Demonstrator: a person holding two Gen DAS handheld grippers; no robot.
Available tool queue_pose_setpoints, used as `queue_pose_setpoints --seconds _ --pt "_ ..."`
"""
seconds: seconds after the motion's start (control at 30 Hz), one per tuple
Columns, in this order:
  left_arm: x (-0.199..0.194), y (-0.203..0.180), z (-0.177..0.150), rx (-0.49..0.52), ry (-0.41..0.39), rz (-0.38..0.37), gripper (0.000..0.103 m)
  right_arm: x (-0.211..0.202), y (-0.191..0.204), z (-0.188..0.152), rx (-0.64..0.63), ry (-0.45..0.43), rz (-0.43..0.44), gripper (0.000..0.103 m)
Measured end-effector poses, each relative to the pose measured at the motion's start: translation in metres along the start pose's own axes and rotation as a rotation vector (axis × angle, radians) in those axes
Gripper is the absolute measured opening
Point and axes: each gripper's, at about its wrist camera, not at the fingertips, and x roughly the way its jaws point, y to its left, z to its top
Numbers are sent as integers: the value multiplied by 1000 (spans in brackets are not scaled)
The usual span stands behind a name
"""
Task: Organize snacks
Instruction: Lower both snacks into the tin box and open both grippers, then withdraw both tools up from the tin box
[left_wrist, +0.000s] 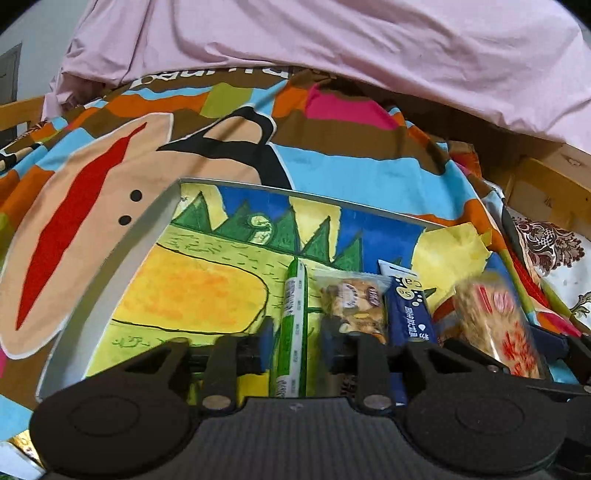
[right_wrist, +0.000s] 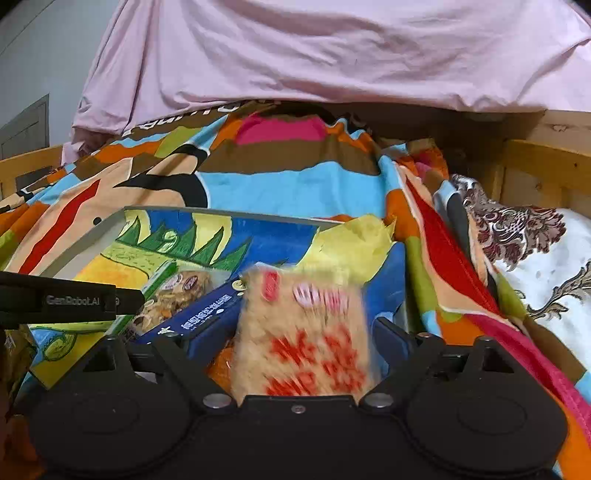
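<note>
A grey-rimmed tray lined with a bright drawing lies on the bed. Along its right side lie a green stick snack, a clear packet of mixed nibbles and a dark blue packet. My left gripper straddles the green stick, and its pads stand slightly off it. In the right wrist view a beige packet with red print looks blurred between the wide-spread fingers of my right gripper. There are gaps on both sides of the packet. The tray rim shows behind it.
A colourful patterned blanket covers the bed under the tray. A pink sheet hangs behind. A crumpled yellow sheet sits at the tray's far right corner. A wooden bed frame and a white floral cloth lie to the right.
</note>
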Motion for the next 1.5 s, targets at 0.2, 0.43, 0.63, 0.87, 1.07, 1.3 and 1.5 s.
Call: queue_pose_setpoints --seconds 0.2,0.43,0.63,0.87,1.07,1.3,1.5 --pt "-20 8 5 -32 -42 -15 69 -18 1 8 5 -57 12 100" --pt "-65 11 10 -22 -147 -21 92 -63 -1 26 40 -138 -11 102" --pt "-115 27 11 -67 -237 -1 102 -113 1 30 84 -192 -43 102" --pt "-174 53 -1 -74 -291 2 102 -180 31 18 86 -232 -41 102" --pt "-221 80 -19 -37 -308 11 102 -230 65 1 40 -244 -26 102" --pt "-264 119 -42 -29 -301 32 102 -272 95 -22 -5 -240 -8 102" --pt "-283 146 -60 -25 -276 43 102 -288 124 -36 -32 -206 25 102"
